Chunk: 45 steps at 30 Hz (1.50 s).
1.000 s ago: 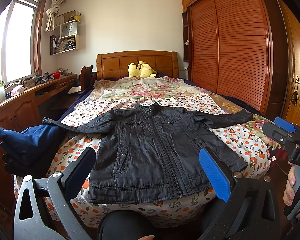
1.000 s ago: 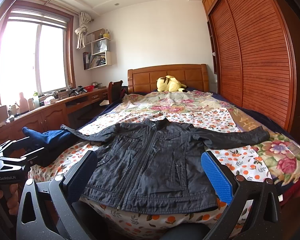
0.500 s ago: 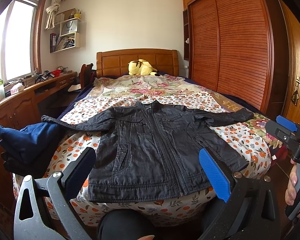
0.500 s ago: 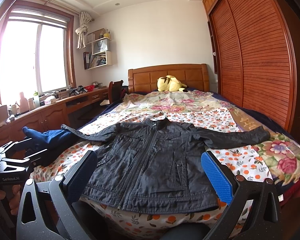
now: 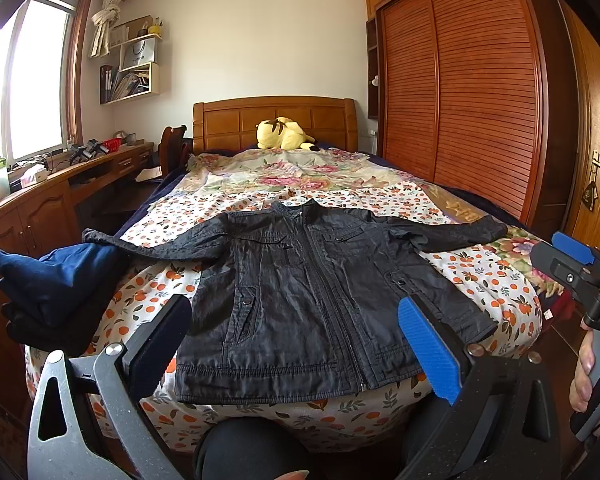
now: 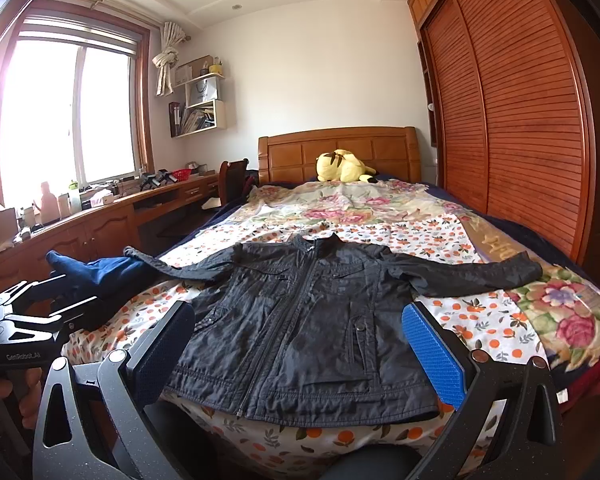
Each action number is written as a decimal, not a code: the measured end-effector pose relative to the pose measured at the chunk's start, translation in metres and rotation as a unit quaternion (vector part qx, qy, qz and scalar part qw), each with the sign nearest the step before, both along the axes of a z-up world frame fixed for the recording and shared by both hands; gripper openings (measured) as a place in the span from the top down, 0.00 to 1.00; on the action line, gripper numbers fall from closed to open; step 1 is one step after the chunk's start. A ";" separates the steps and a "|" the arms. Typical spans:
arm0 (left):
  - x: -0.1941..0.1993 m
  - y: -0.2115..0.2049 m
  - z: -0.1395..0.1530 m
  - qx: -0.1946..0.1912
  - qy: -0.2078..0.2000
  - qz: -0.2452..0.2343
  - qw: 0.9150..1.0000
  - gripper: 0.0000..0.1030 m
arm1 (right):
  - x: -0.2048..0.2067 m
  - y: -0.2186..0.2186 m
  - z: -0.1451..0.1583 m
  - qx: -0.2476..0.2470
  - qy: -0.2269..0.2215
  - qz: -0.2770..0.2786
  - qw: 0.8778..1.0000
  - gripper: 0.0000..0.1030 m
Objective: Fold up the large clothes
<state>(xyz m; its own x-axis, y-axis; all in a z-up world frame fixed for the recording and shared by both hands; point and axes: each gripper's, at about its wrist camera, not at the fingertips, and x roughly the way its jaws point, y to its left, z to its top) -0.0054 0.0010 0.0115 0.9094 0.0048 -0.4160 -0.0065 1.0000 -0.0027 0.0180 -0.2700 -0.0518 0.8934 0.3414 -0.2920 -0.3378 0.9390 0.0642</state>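
The jacket (image 5: 320,296) lies flat and face up at the near end of the bed (image 5: 496,280), zipped, collar toward the far headboard, both sleeves spread out left and right, its hem at the near edge. No fold looks begun: the left tool (image 5: 296,344) and the right tool (image 6: 300,352) hover short of the hem, each with its jaws wide apart and holding nothing. The next move probably calls for reaching out to a sleeve or side edge, pinching the cloth cleanly, and carrying it across the chest without dragging the body askew.
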 end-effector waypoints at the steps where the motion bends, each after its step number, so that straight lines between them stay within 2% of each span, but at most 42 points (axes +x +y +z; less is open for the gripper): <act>1: 0.000 0.000 0.001 0.000 0.000 0.000 1.000 0.00 | 0.000 0.000 0.000 0.000 0.000 0.000 1.000 0.00; 9: 0.003 0.002 -0.007 -0.001 0.002 0.000 1.000 0.00 | 0.002 0.000 -0.001 -0.002 0.003 0.003 1.000 0.00; 12: 0.009 0.006 -0.017 0.010 0.001 0.017 1.000 0.00 | 0.008 0.002 -0.002 -0.008 0.007 0.005 1.000 0.00; 22: 0.042 0.049 -0.053 0.011 0.006 0.068 0.998 0.00 | 0.041 0.014 -0.013 -0.026 0.021 0.018 0.999 0.00; 27: 0.063 0.079 -0.080 0.001 0.024 0.089 0.996 0.00 | 0.069 0.026 -0.025 -0.035 0.034 0.031 0.998 0.00; 34: 0.094 0.130 -0.128 -0.022 0.075 0.119 0.990 0.00 | 0.112 0.039 -0.046 -0.040 0.061 0.041 0.996 0.00; 38: 0.112 0.154 -0.141 -0.030 0.095 0.133 0.986 0.00 | 0.133 0.052 -0.051 -0.050 0.065 0.046 0.996 0.00; 45: 0.134 0.190 -0.153 -0.019 0.118 0.155 0.981 0.00 | 0.178 0.090 -0.073 -0.065 0.097 0.074 0.990 0.00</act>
<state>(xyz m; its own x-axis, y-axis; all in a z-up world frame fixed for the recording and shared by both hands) 0.1291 0.1906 -0.1414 0.7445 0.2467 -0.6204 -0.3153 0.9490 -0.0010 0.1965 -0.1798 -0.1247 0.7588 0.4123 -0.5041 -0.4652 0.8849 0.0235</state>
